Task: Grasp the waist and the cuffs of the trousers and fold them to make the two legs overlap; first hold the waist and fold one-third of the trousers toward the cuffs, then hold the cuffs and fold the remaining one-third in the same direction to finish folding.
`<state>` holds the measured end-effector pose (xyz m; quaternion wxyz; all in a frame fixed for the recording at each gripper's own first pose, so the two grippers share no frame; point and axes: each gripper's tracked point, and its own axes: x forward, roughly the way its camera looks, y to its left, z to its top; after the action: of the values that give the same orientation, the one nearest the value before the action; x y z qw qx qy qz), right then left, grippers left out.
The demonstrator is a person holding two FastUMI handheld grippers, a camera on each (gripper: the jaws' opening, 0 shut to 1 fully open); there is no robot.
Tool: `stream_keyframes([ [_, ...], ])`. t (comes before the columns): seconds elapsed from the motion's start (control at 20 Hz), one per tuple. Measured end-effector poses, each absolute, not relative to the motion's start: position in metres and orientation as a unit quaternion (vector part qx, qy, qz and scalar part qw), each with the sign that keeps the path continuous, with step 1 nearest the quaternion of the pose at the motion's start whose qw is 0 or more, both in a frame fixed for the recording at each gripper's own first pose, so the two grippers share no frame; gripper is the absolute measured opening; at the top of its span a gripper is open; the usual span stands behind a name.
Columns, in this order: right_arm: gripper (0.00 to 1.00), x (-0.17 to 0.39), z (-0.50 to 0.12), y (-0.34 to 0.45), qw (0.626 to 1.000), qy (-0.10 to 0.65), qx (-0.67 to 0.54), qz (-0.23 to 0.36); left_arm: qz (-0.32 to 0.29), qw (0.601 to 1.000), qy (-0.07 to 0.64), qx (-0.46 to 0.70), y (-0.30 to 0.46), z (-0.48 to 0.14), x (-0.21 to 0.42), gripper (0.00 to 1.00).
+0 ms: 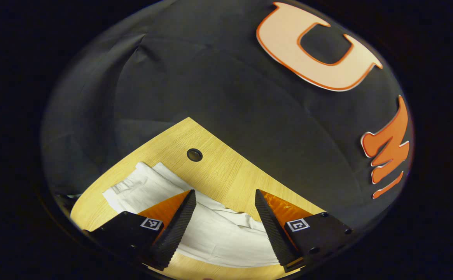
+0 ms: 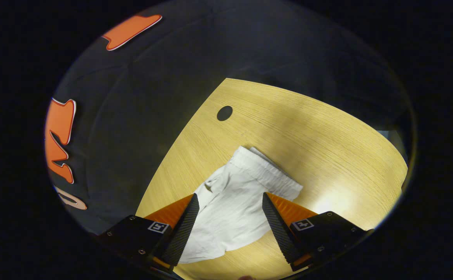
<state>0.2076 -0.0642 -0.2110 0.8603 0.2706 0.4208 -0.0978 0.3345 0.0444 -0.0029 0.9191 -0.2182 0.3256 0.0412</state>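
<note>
In the left gripper view, the left gripper (image 1: pixel 225 223) hung above the near part of a wooden table (image 1: pixel 226 171), its two fingers (image 1: pixel 177 227) spread well apart with nothing between them but air. Nothing stood between the fingers and the cloth below. Past the fingertips lay the white trousers (image 1: pixel 218 233), spread flat on the table and running from the lower middle of the view up toward the left, where one end finished in a folded, seamed edge. The cloth showed soft creases and a long ridge along its far side. Farther on, a small round hole (image 1: pixel 194 154) sat in the bare tabletop, well apart from the trousers, and beyond the table's corner rose the dark cloth wall (image 1: pixel 218 77) of the booth.

In the right gripper view, the right gripper (image 2: pixel 230 225) was likewise held above the table (image 2: pixel 327 155), tilted down toward it, its fingers (image 2: pixel 183 229) wide apart and touching nothing. The trousers (image 2: pixel 230 202) lay between and beyond them, pale and lightly rumpled, with a gathered, ribbed band across the far end that looked like the waist. A bright patch of light fell on the wood just beside that end. Farther off, the round hole (image 2: pixel 224 113) lay near the table's far edge, with the dark wall (image 2: pixel 133 116) behind it.
</note>
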Motion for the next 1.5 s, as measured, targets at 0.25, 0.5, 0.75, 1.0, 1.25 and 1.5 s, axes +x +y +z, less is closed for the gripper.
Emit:
stream_keyframes([
  [0.25, 0.99, 0.185, -0.236, -0.098, 0.849, 0.429, 0.279, -0.13, 0.023, 0.933, 0.305, -0.188, 0.029, 0.02, 0.301, 1.0],
  [0.5, 0.99, 0.188, -0.254, -0.116, 0.838, 0.433, 0.296, -0.148, 0.033, 0.939, 0.303, -0.158, 0.034, 0.02, 0.254, 1.0],
  [0.75, 0.96, 0.205, -0.264, -0.107, 0.825, 0.436, 0.327, -0.148, 0.05, 0.936, 0.308, -0.164, 0.051, 0.013, 0.212, 1.0],
  [1.0, 0.74, 0.205, -0.278, -0.115, 0.826, 0.442, 0.312, -0.156, 0.068, 0.928, 0.317, -0.183, 0.059, 0.004, 0.191, 1.0],
  [1.25, 0.35, 0.209, -0.283, -0.117, 0.821, 0.448, 0.318, -0.157, 0.074, 0.925, 0.32, -0.189, 0.06, 0.002, 0.179, 1.0],
  [1.5, 0.07, 0.21, -0.271, -0.114, 0.833, 0.437, 0.302, -0.154, 0.078, 0.923, 0.323, -0.195, 0.062, -0.003, 0.175, 1.0],
])
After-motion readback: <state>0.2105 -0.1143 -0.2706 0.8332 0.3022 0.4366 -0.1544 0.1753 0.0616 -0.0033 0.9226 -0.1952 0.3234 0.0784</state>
